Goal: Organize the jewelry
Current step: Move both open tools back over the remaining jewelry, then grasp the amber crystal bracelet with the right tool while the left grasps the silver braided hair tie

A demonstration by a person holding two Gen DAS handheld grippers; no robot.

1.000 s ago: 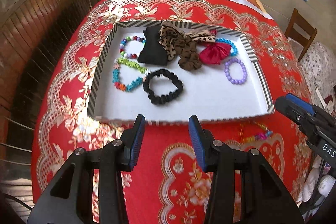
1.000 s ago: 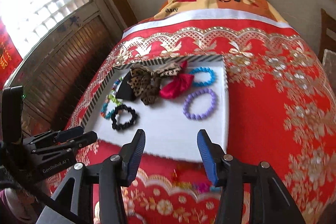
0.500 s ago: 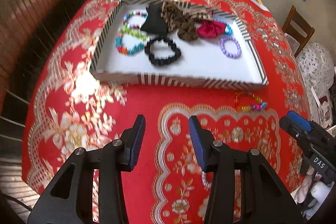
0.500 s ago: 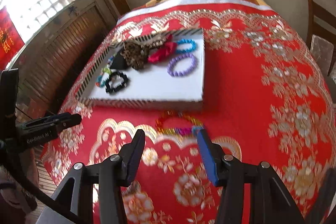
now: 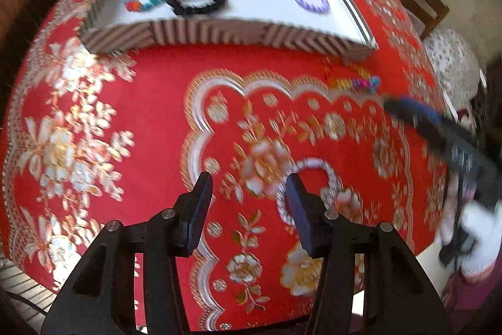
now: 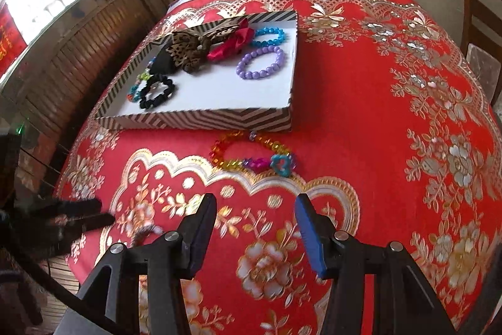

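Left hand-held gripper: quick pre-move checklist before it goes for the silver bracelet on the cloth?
1. Left hand-held gripper empty, jaws opening: ok.
2. Silver bracelet lies flat on the red tablecloth, outside the striped tray: ok.
3. Bracelet centred between the pads: not ok; it sits around the right finger.
4. Right hand-held gripper empty and open: ok.
5. Rainbow bracelet also outside the tray, untouched: ok.
6. Left view sharp enough to judge height above the cloth: cannot tell, blurred.
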